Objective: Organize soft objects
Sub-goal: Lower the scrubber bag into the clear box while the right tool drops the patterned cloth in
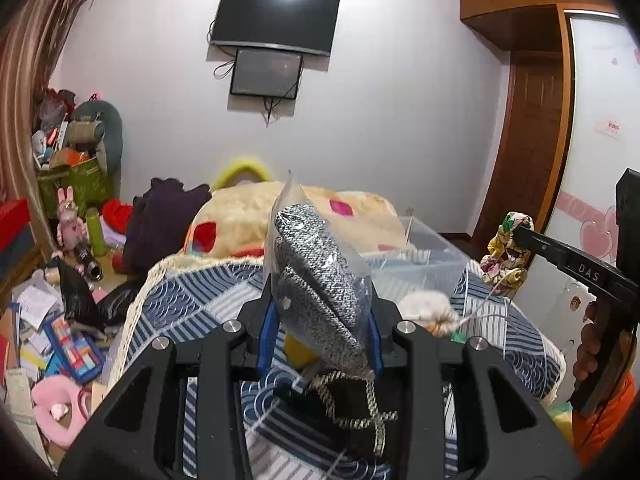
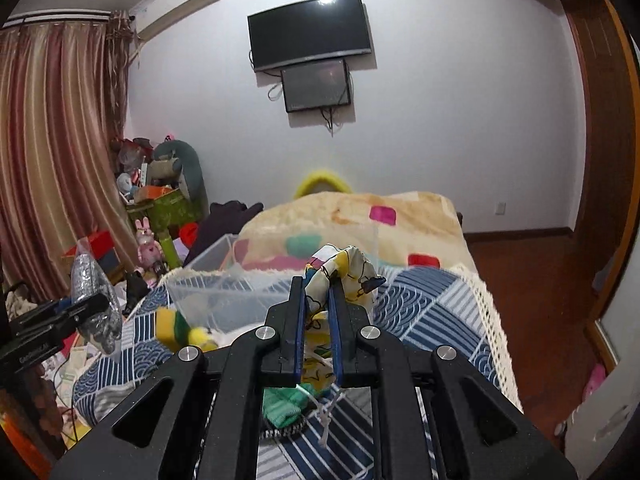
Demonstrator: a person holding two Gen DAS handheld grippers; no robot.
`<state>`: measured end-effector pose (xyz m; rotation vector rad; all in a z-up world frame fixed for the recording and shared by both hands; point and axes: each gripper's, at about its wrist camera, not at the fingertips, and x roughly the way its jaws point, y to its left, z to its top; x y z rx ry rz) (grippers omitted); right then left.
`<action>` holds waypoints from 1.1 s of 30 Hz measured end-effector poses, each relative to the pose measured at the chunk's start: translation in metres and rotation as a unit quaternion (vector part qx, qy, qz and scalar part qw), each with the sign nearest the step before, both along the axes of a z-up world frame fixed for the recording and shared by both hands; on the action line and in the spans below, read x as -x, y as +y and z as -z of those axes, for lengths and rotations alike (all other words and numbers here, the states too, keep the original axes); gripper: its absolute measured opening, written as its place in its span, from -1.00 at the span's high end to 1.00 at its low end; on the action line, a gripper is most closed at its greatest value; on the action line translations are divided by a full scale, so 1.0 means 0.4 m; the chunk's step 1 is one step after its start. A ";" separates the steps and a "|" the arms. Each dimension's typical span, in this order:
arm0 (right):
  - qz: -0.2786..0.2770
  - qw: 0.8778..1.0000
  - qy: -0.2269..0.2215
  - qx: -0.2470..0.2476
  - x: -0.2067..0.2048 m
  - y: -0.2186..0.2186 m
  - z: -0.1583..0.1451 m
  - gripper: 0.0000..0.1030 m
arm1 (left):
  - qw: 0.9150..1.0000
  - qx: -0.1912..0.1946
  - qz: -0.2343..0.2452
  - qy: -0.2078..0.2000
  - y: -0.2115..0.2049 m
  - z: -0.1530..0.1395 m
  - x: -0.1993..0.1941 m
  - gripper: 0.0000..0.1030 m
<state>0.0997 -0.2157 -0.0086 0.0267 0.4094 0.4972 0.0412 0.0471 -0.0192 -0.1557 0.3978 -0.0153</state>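
My left gripper [image 1: 322, 320] is shut on a clear plastic bag holding grey knit fabric [image 1: 316, 264], held up above the bed; it shows at the left of the right wrist view [image 2: 94, 300]. My right gripper [image 2: 318, 304] is shut on a colourful cartoon-print cloth [image 2: 344, 272], also held above the bed; it shows at the right of the left wrist view [image 1: 506, 252]. A clear plastic bin [image 2: 208, 284] stands on the patterned bed cover [image 2: 432, 300] ahead of both grippers. A green knit item [image 2: 284, 404] lies under the right gripper.
A yellow-green soft item [image 2: 180, 324] and a white soft item [image 1: 424, 304] lie on the bed beside the bin. A cream blanket [image 2: 352, 216] covers the bed's far end. The floor at left [image 1: 52, 320] holds toys, papers and boxes. A wardrobe [image 1: 600, 160] stands at right.
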 end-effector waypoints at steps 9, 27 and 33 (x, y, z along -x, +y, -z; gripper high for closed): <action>-0.006 0.999 -0.036 0.007 -0.041 0.037 -0.049 0.81 | 1.000 -0.006 0.014 0.006 0.015 -0.022 -0.086 0.29; -0.027 0.996 -0.055 0.059 -0.134 0.143 -0.044 0.81 | 0.998 -0.022 0.030 0.050 0.033 -0.003 -0.278 0.29; -0.039 0.995 -0.020 0.085 -0.187 0.174 -0.002 0.81 | 0.995 -0.030 0.037 0.085 0.021 0.033 -0.344 0.29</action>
